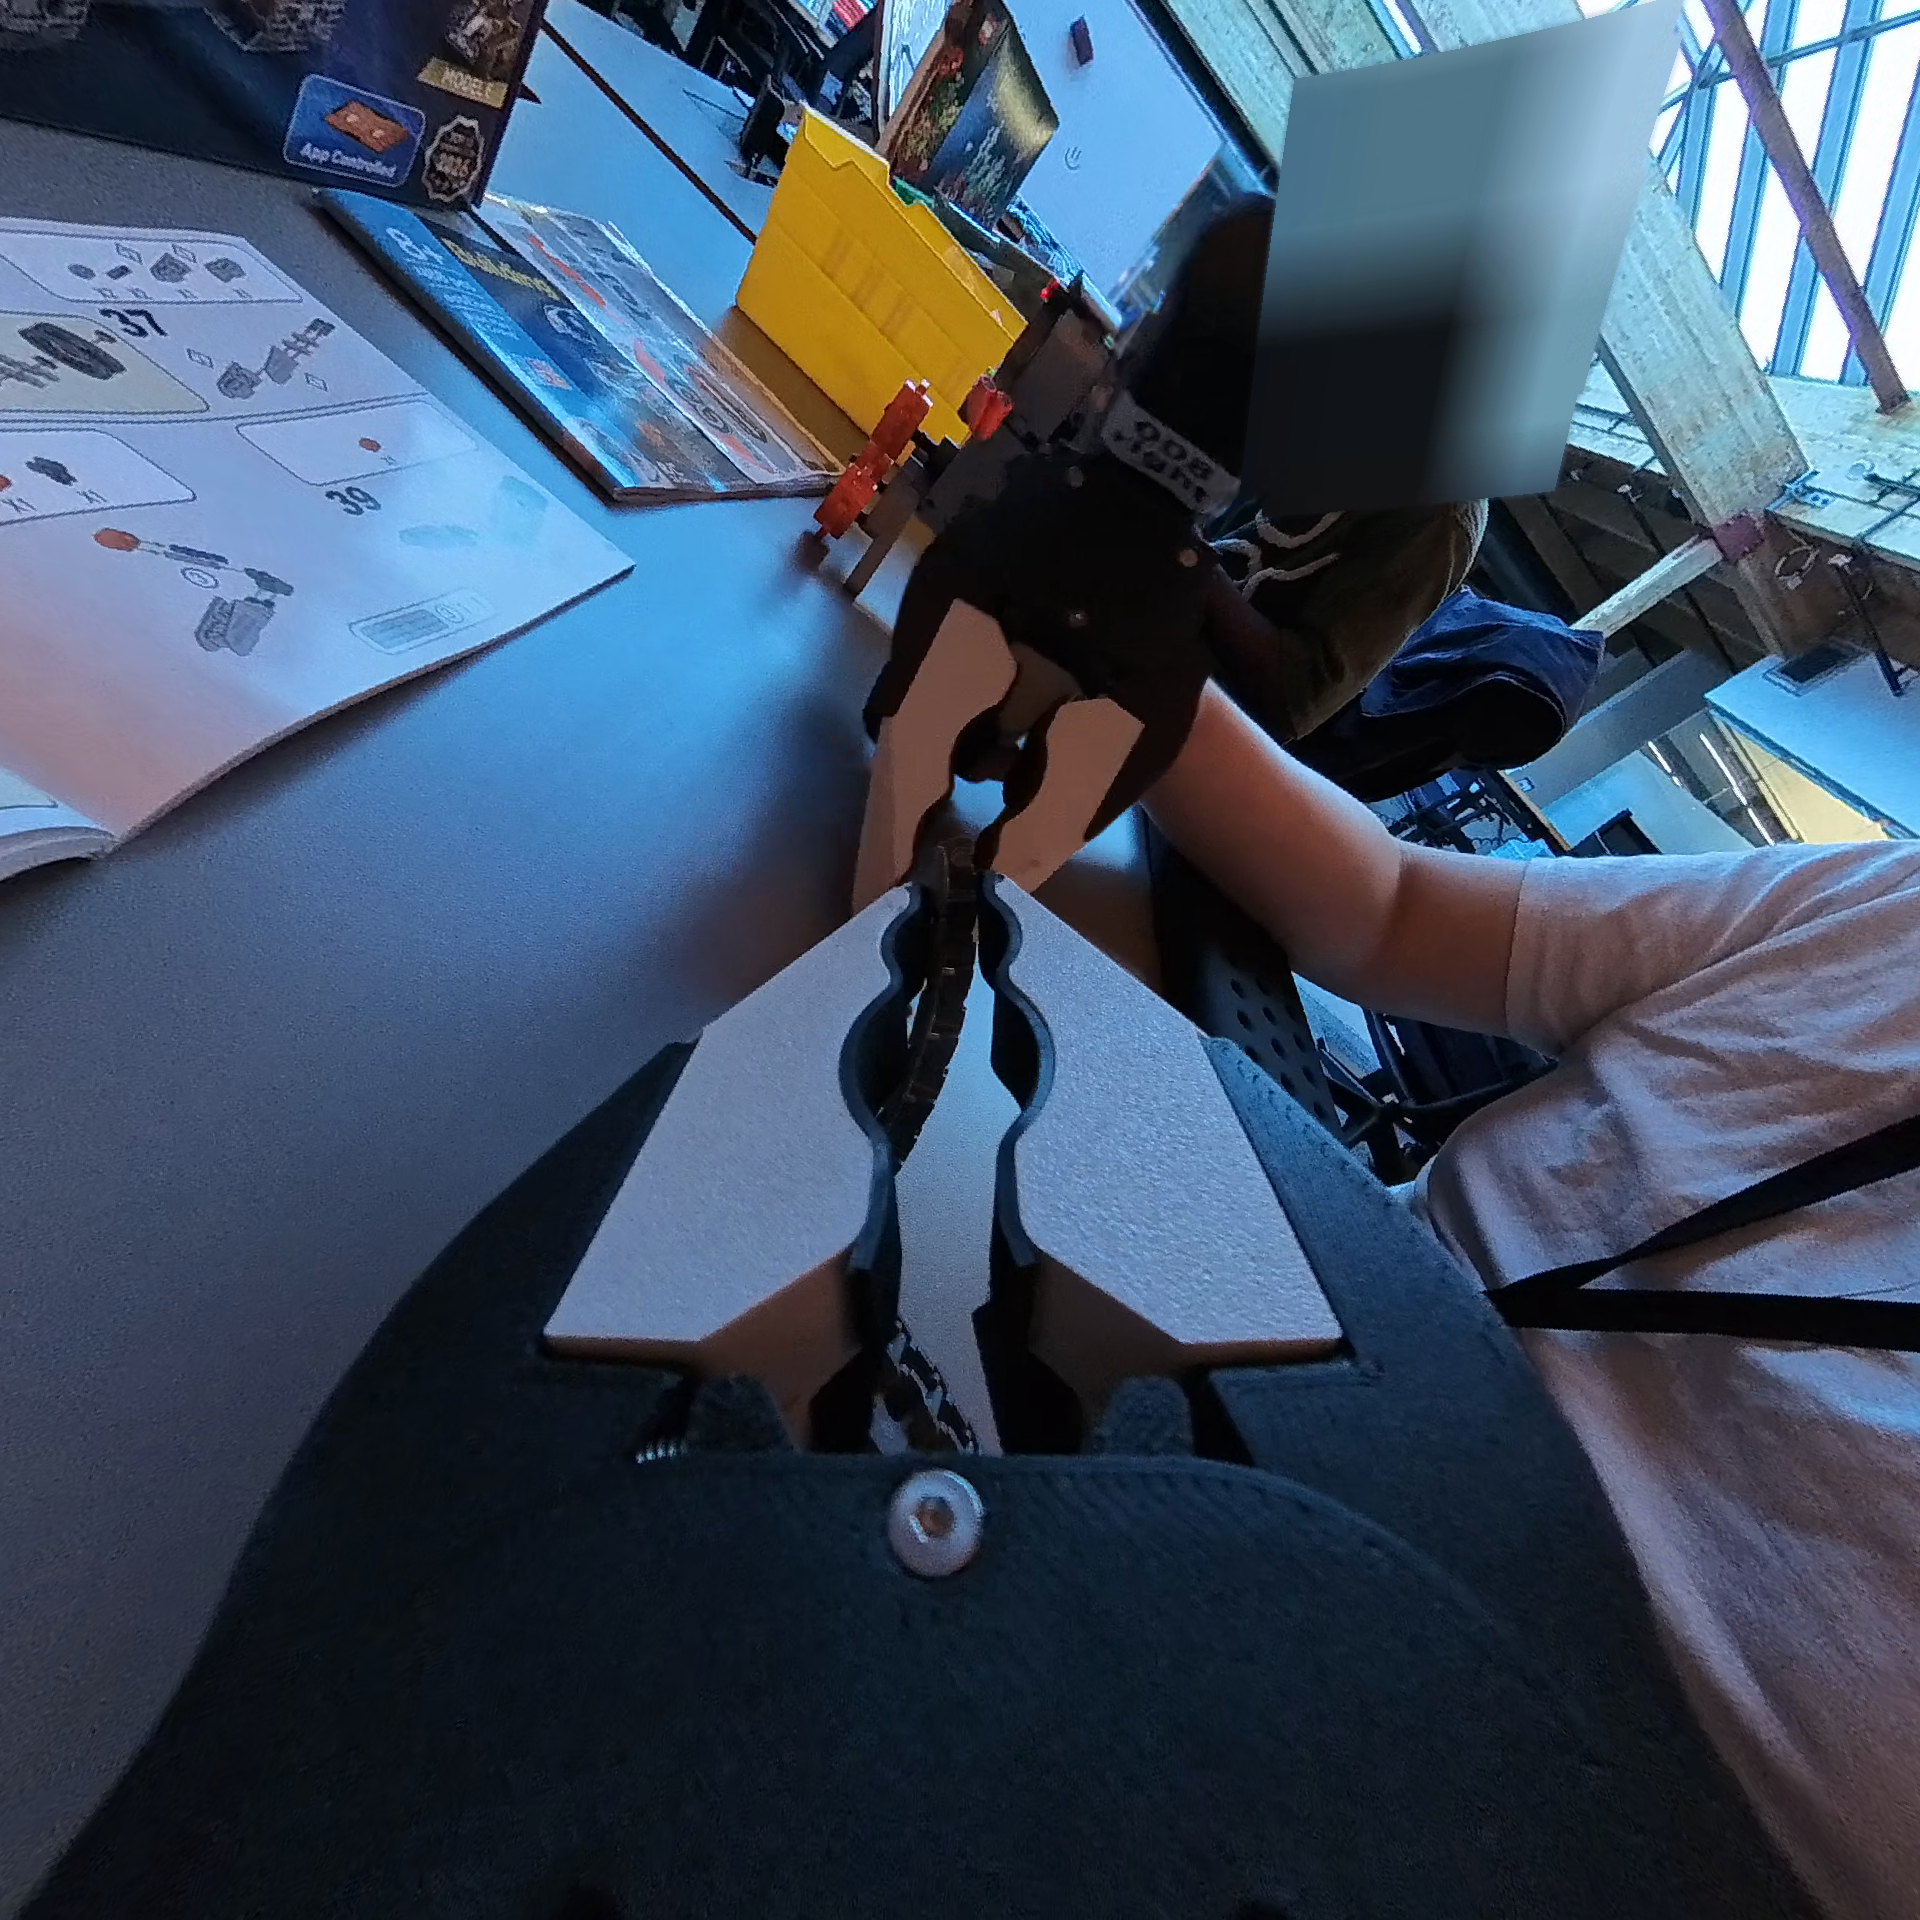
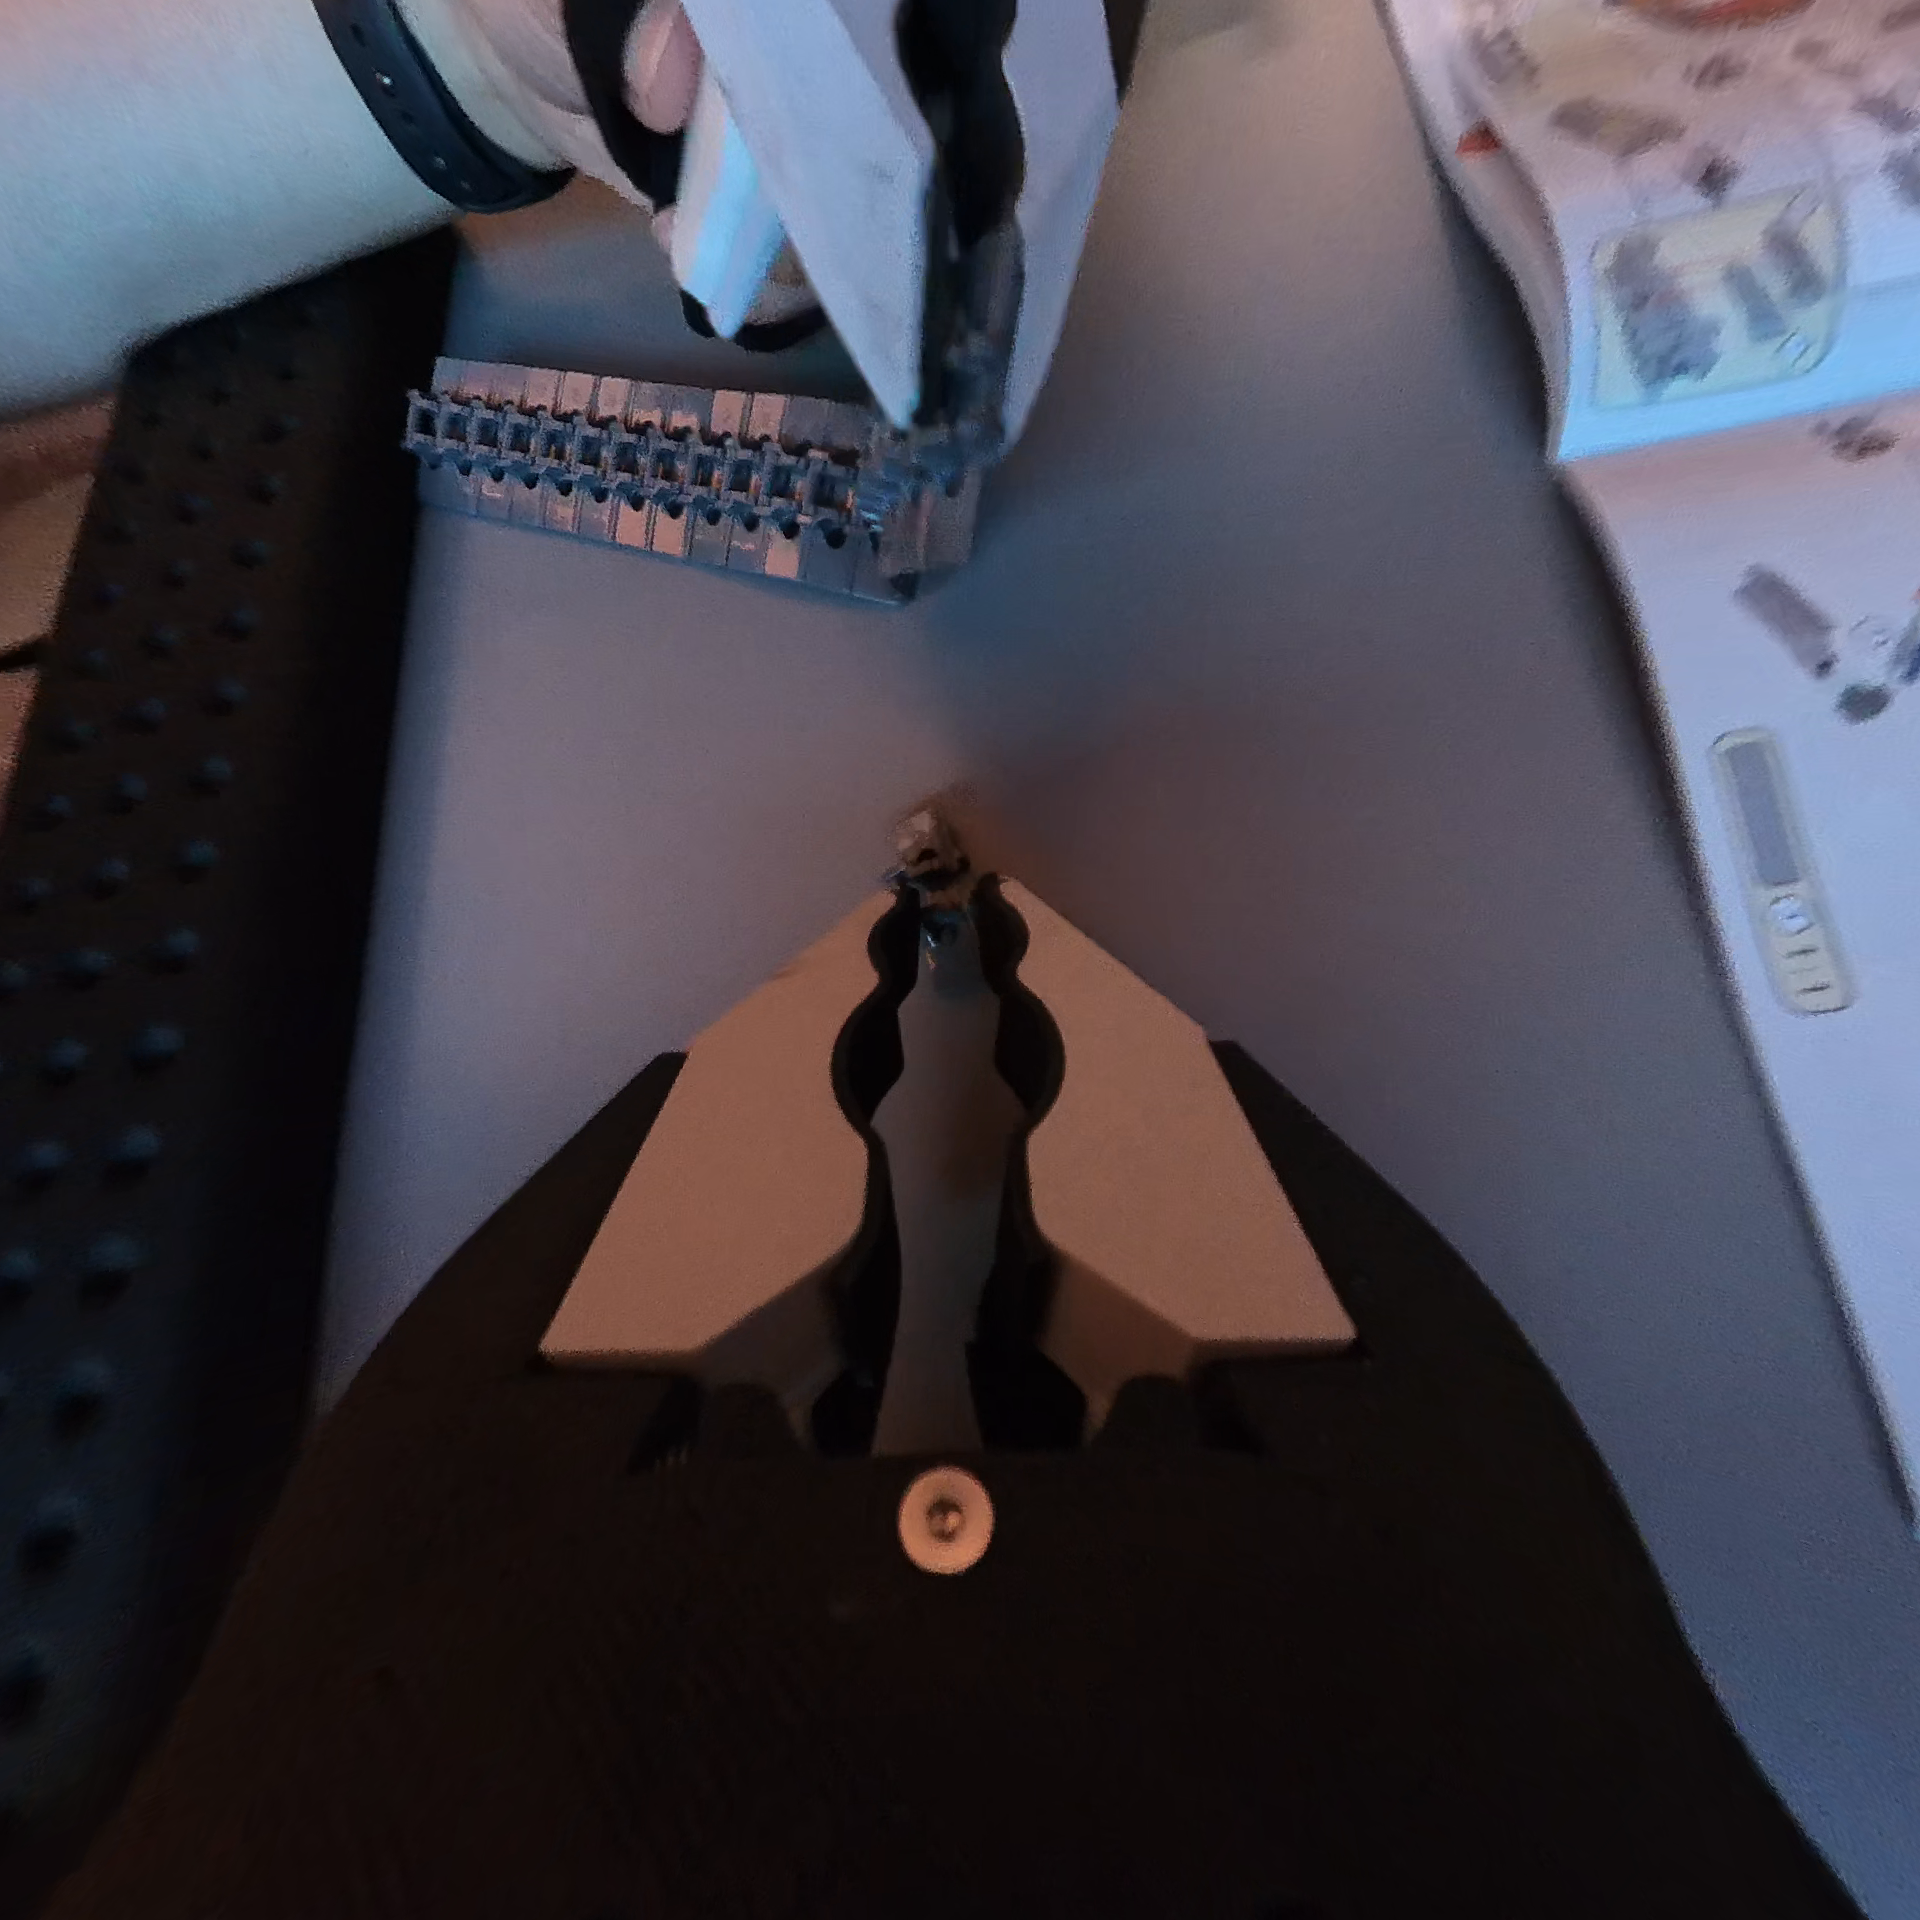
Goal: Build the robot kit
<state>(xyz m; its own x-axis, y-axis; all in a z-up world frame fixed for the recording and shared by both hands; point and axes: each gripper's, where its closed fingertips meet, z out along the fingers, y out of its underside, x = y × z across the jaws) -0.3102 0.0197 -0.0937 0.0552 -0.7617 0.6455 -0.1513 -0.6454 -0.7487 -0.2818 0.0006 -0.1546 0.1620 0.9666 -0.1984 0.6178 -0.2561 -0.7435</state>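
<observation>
Right wrist view: grey linked plastic track strip (image 2: 665,478) lies flat, long axis 9-to-3, at 11 o'clock. Left gripper (image 2: 951,416) pinches its 3 o'clock end. Right gripper (image 2: 940,894), well apart, jaws nearly closed on small grey link piece (image 2: 935,862).

A: Where's the track strip (image 2: 665,483)?
B: Flat on the tabletop (image 2: 1195,675), by the edge next to the studded mat (image 2: 156,831). Left gripper (image 2: 961,416) clamps its end; right gripper (image 2: 940,899) sits apart from it, pinching a small link (image 2: 935,873).
A: Booklet?
B: Open instruction booklet (image 1: 260,468) lies across the tabletop from the mat. Closed manual (image 1: 582,353) behind it, a box (image 1: 343,94) standing at the manual's back end.
A: Bin?
B: Bin (image 1: 873,301) at the far edge, small brick assembly (image 1: 883,457) in front of it.
</observation>
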